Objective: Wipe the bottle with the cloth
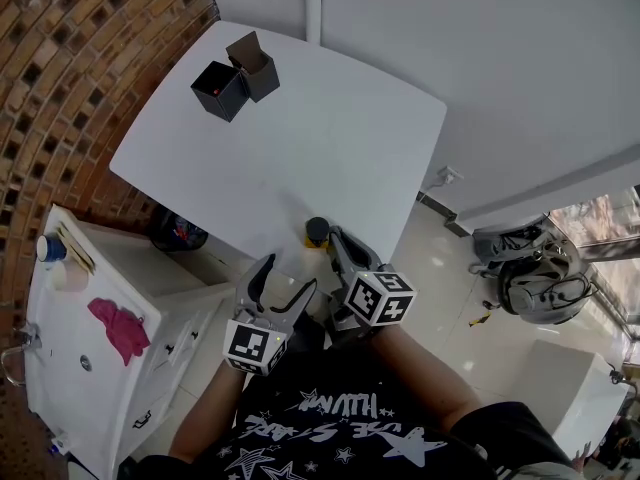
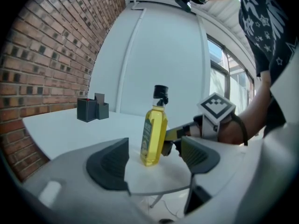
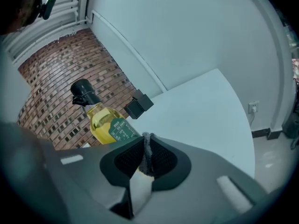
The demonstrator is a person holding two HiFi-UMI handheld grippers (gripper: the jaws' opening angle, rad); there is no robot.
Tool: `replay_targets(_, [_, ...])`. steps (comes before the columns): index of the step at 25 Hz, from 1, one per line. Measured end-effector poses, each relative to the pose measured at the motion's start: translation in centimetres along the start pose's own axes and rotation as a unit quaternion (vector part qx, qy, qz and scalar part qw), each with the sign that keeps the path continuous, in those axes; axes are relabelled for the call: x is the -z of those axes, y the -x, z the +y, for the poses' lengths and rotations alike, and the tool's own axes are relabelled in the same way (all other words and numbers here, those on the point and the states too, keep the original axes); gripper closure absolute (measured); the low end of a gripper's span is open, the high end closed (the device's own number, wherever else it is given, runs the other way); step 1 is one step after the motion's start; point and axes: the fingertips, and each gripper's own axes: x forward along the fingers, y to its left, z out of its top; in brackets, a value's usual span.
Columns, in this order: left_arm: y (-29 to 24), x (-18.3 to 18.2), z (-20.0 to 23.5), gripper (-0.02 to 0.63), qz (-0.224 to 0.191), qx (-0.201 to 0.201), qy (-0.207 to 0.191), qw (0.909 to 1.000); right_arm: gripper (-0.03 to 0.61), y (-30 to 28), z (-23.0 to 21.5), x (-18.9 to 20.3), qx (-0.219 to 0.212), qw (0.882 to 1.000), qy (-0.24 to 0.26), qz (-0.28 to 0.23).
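Yellow bottle point(image 2: 153, 129) upright, grey cloth point(image 3: 146, 154) pinched between jaws

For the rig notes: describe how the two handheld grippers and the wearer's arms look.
Both the left gripper and the right gripper have light grey bodies and dark, textured fingers. Each carries a white cube with black square markers. The person wears a black short-sleeved T-shirt printed with white stars; the forearms are bare.

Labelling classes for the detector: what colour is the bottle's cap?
Black. The cap shows best in the left gripper view.
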Motion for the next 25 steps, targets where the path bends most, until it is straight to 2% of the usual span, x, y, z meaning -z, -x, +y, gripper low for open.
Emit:
replay_targets(6, [-0.1,0.0,0.3,0.259,-0.001,-0.002,-0.002,1.0000,0.538,-0.4,-0.5,1.1,0.007,1.000,0.000,0.028])
replay_targets(11, [-0.5,0.4,-0.2,0.259,0.011,-0.005,-0.016,0.9998,0.538,0.2,-0.8,0.3,0.009,1.000,0.003,0.017])
replay_targets(15, [-1.4,1.0,0.3,0.259,0.016,-0.068,-0.037,0.9969,0.538,2.1,-1.9,-2.1,0.020,1.000,0.003,-0.017])
replay_targets(20, [-4.4,1.2,-0.3,0.259,0.009,-0.140,-0.074,0.9874,0.538,4.6,-4.4,-4.5,0.042,0.998,-0.002,-0.044])
replay_targets(25, [-6.3,0.6,0.4,0.259,0.010,-0.213,-0.054,0.9756,0.538,5.7,-5.4,-4.7,0.039,0.998,-0.001,-0.038])
